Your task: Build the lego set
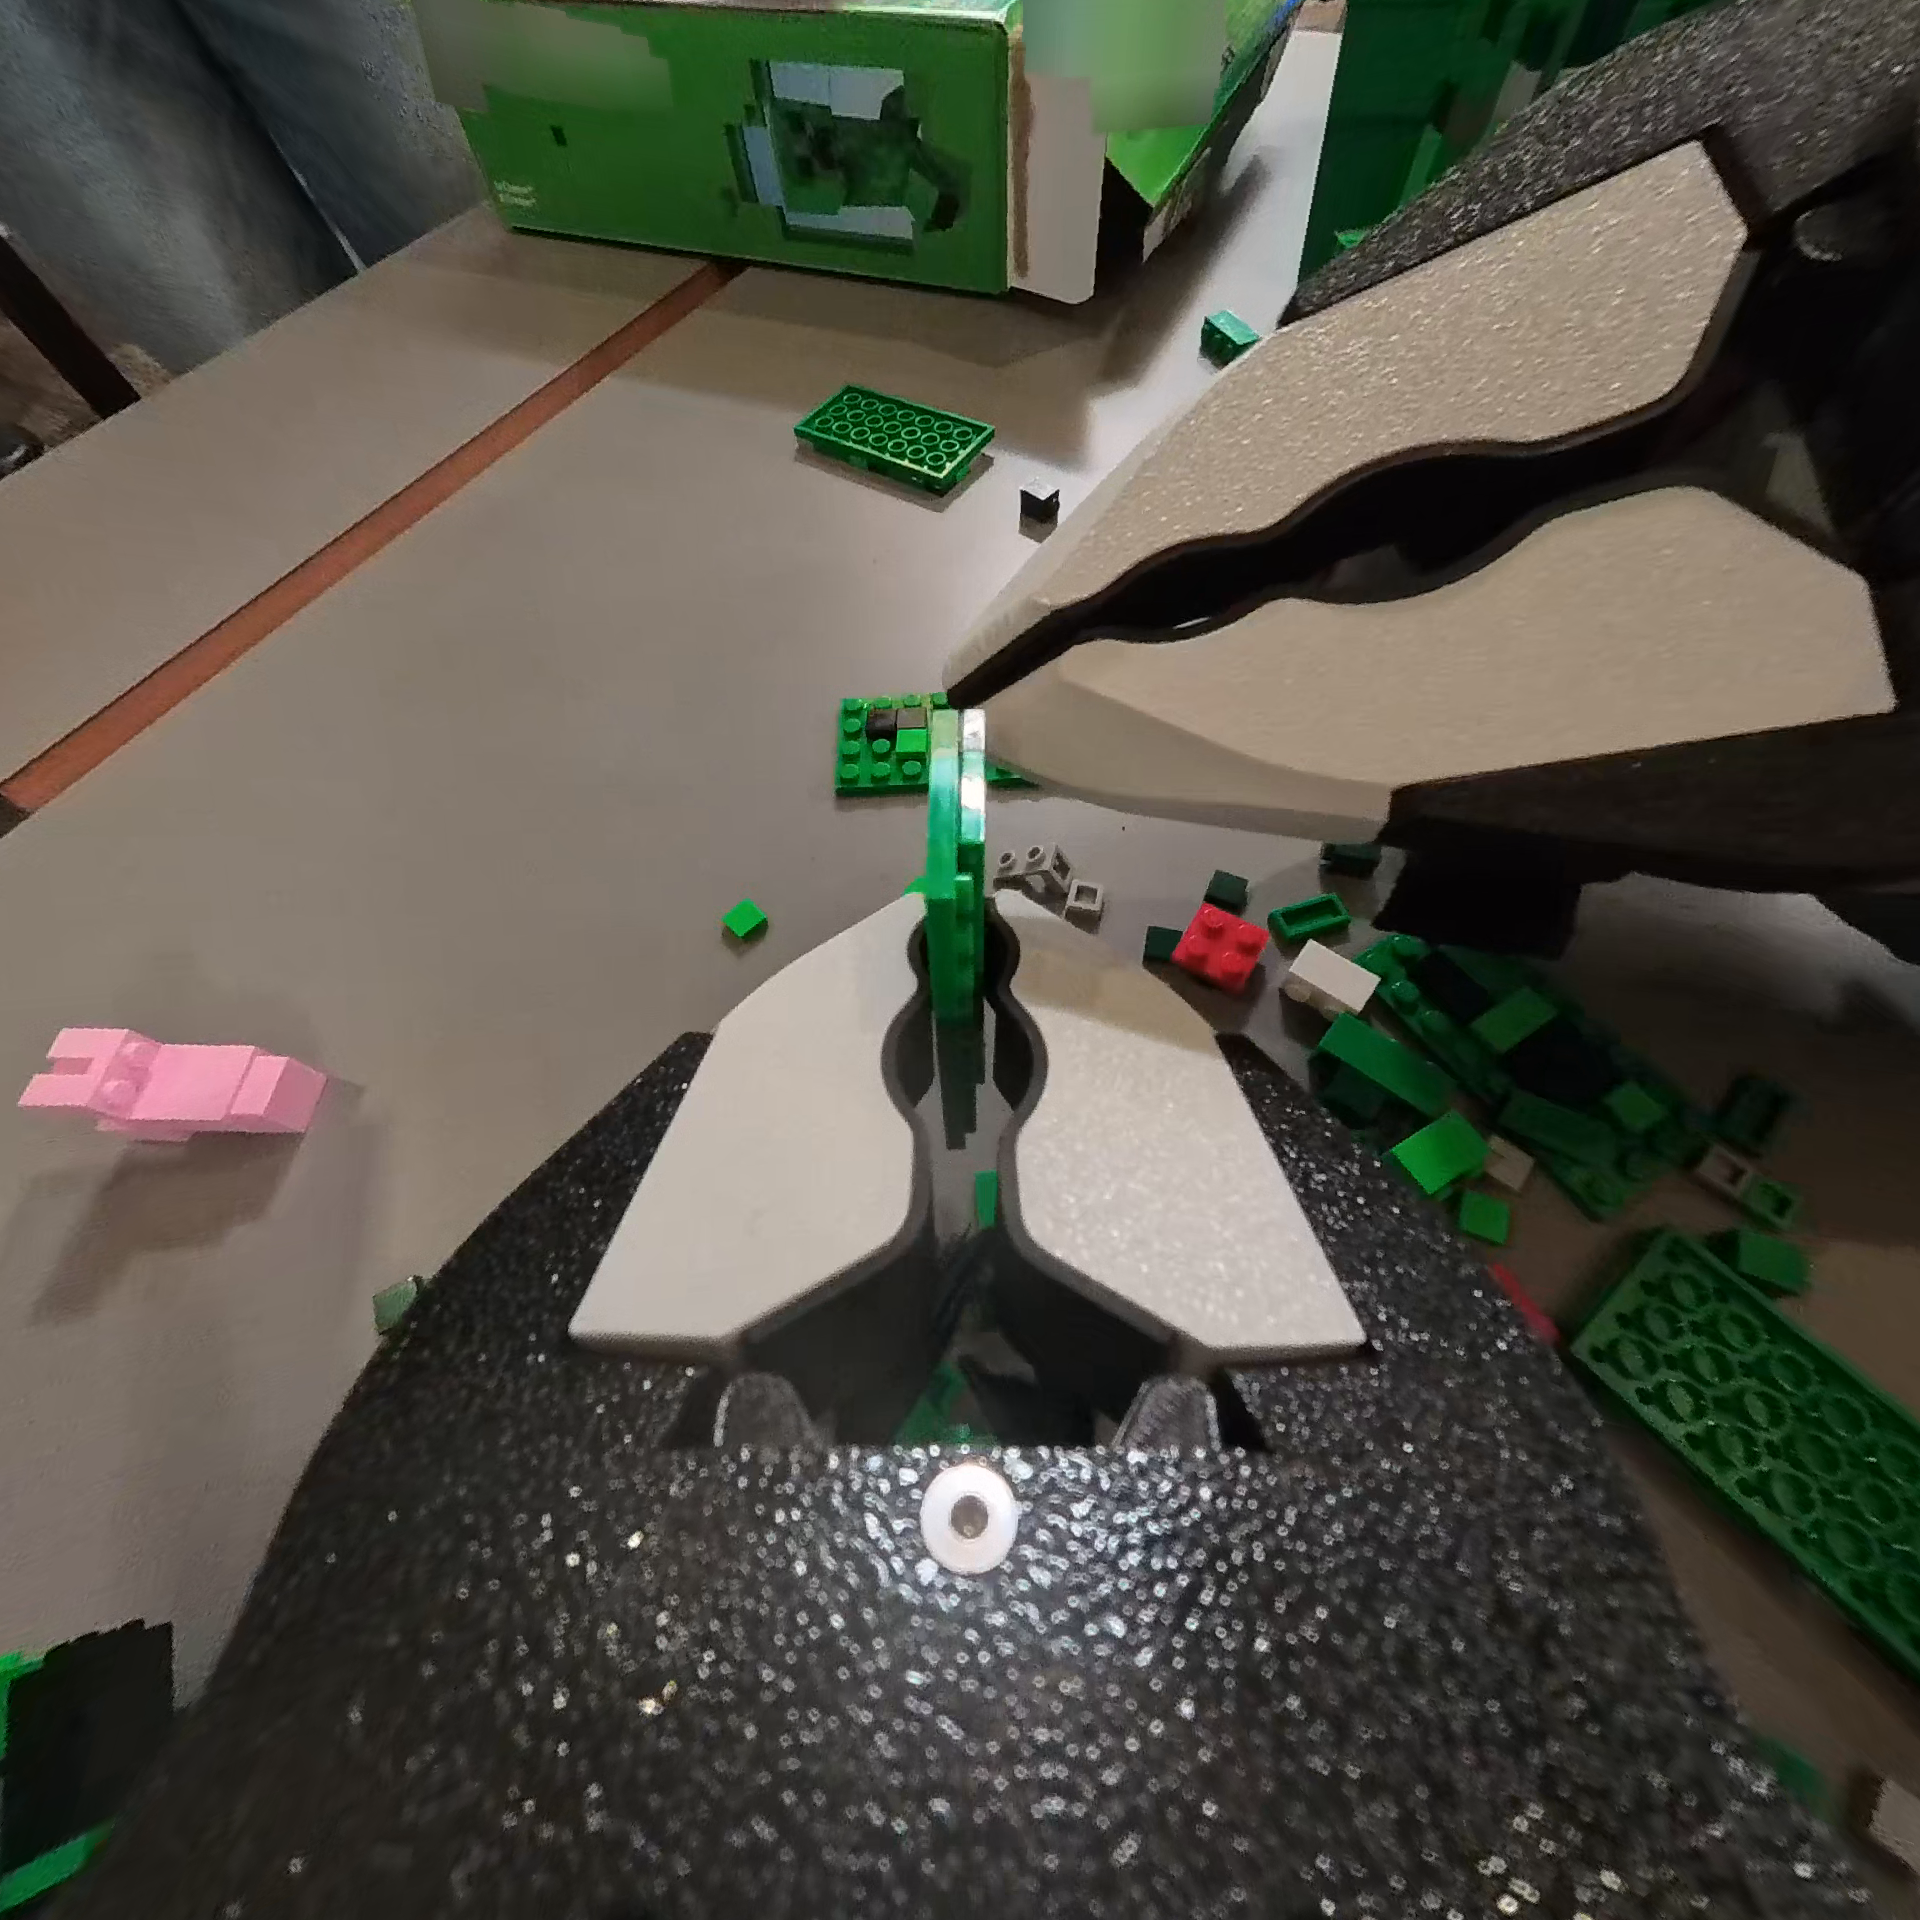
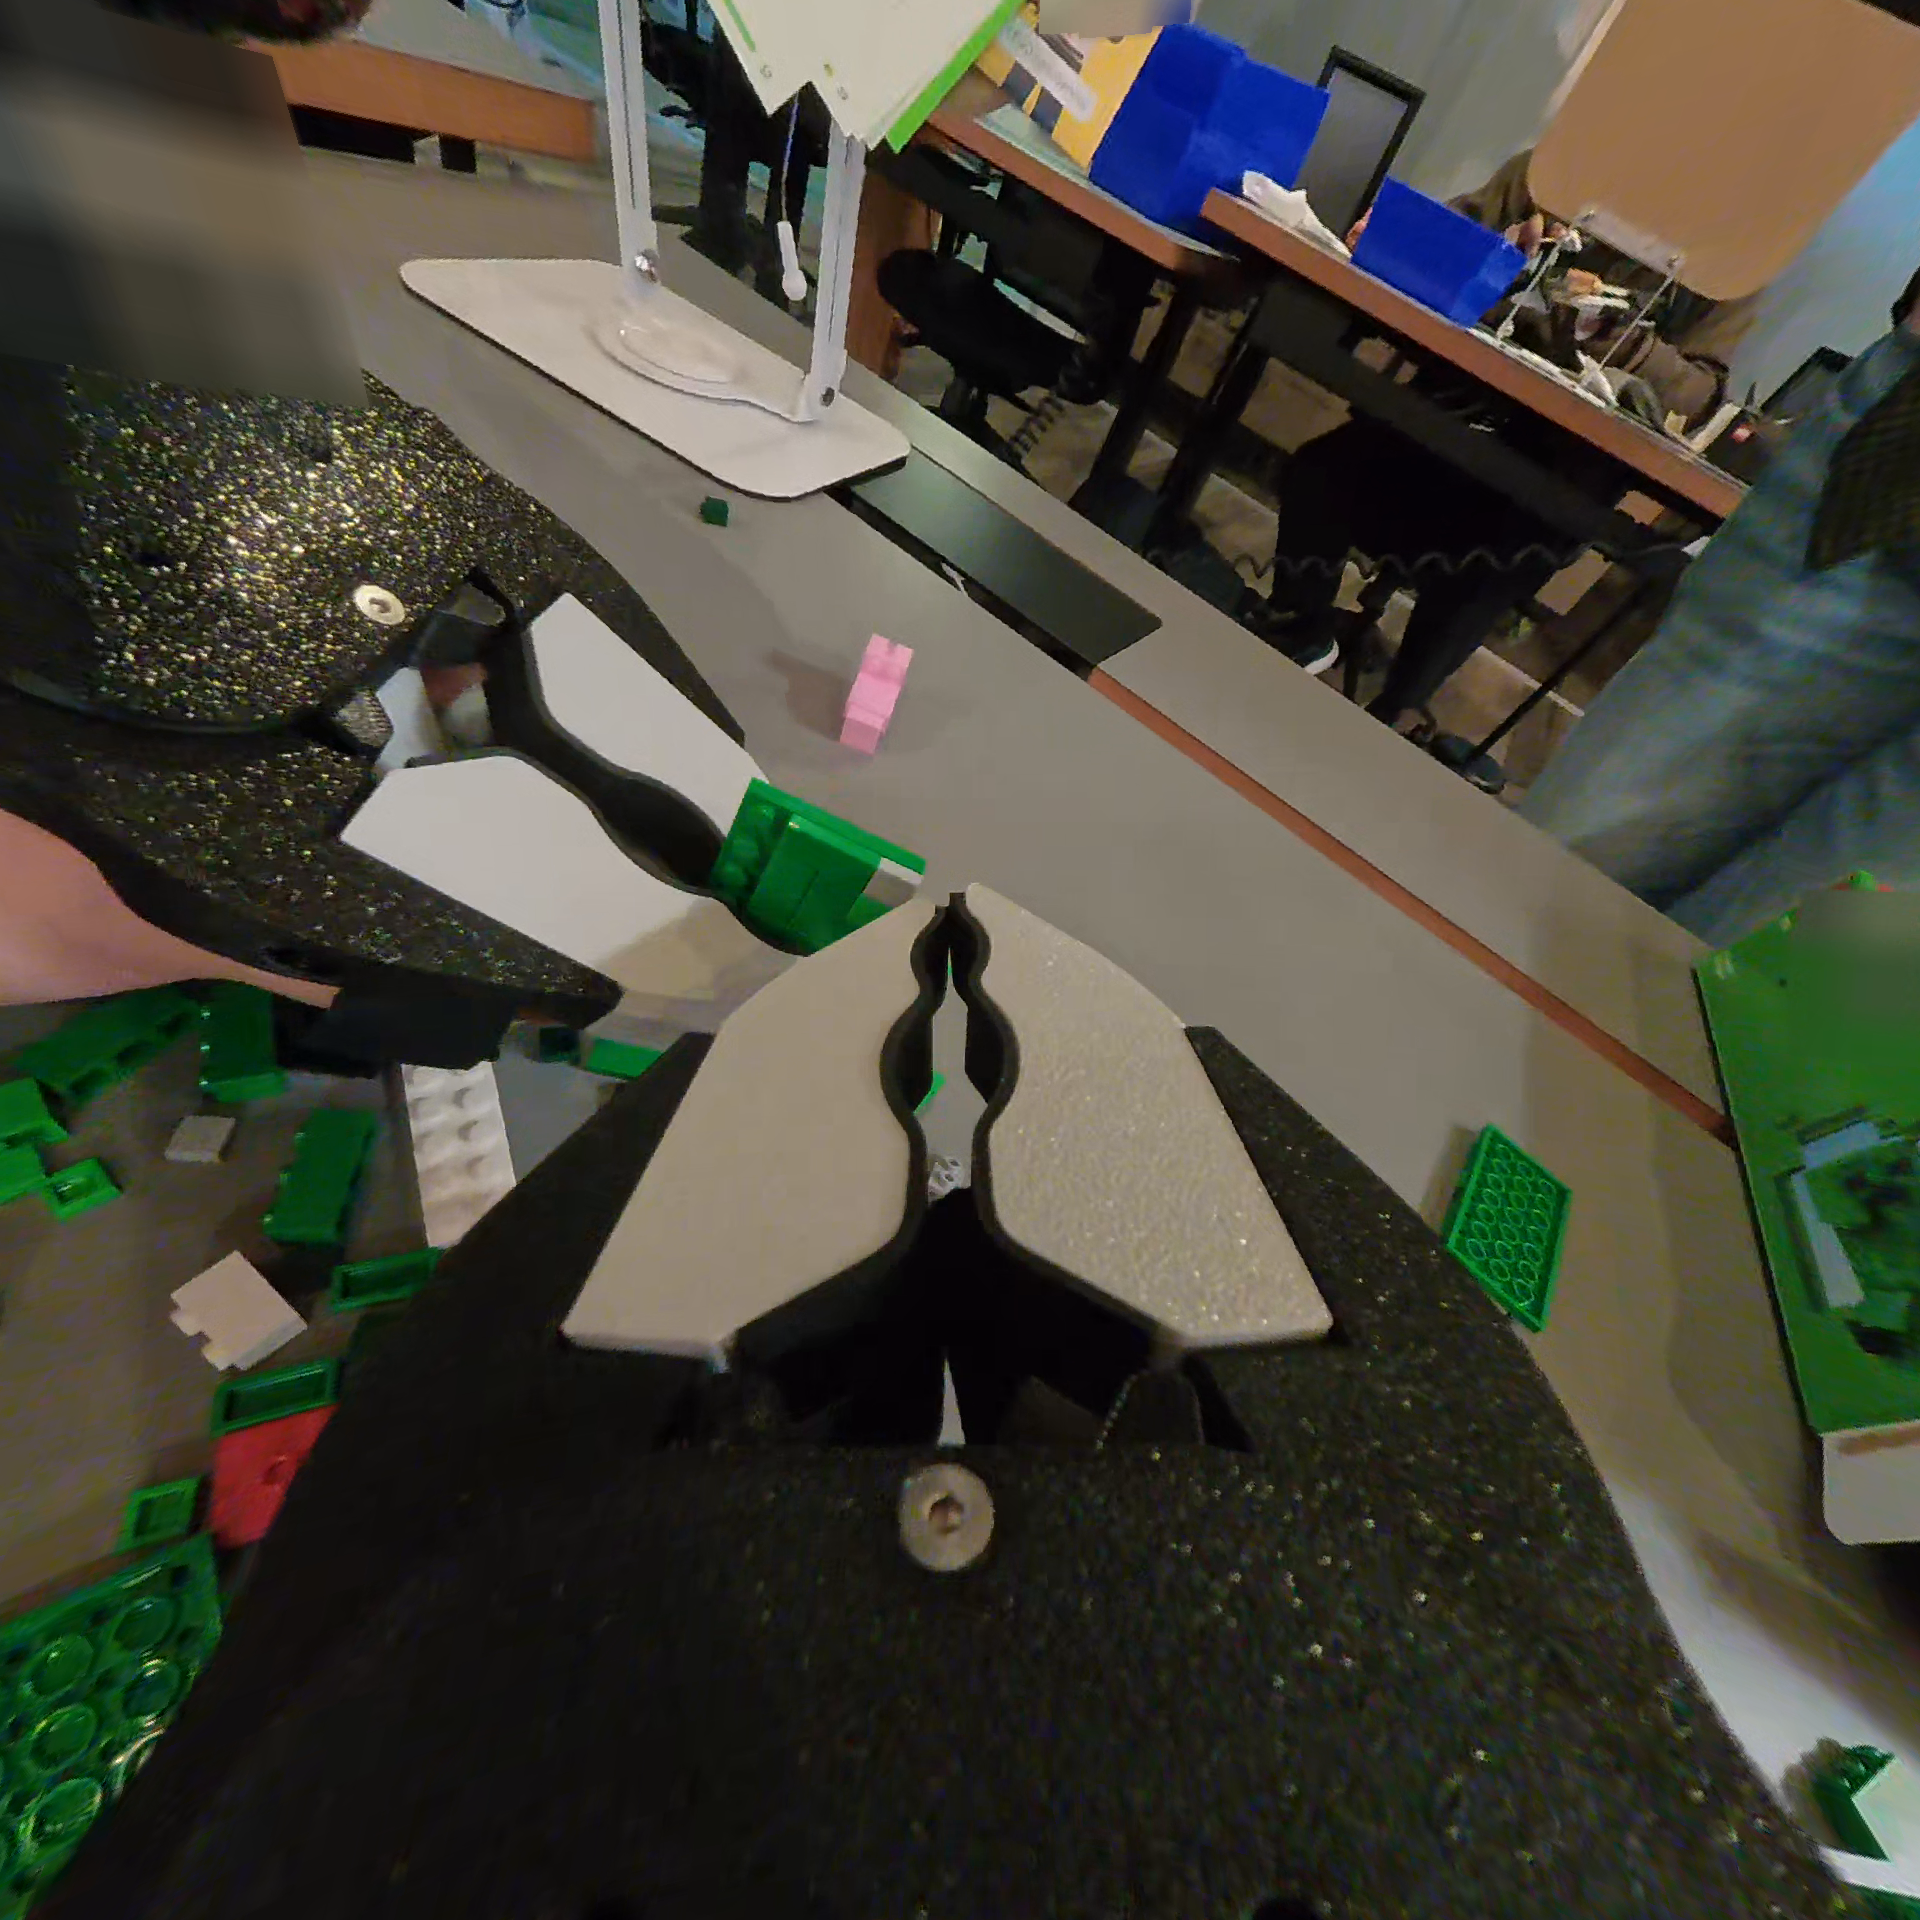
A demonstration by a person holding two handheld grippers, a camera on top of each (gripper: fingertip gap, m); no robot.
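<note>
My left gripper (image 1: 956, 920) is shut on a thin green plate assembly (image 1: 954, 852), held on edge above the table and pointing away from me. A pale grey strip runs along its far end. The right wrist view shows the same assembly (image 2: 800, 862) sticking out of the left gripper (image 2: 727, 831). My right gripper (image 2: 951, 906) is shut, and nothing shows between its tips. In the left wrist view the right gripper (image 1: 961, 694) comes in from the upper right, its closed tips at the far top end of the held assembly.
On the grey table (image 1: 468, 675) lie a small green plate with black and grey tiles (image 1: 883, 748), an upside-down green plate (image 1: 894, 436), a pink pig (image 1: 166, 1086), a red brick (image 1: 1221, 940) and a pile of green pieces (image 1: 1507, 1060). The green box (image 1: 748, 145) stands behind. Left tips to right tips: about 4 cm. About 6 cm separates my left fingertips from the red brick (image 1: 1221, 940).
</note>
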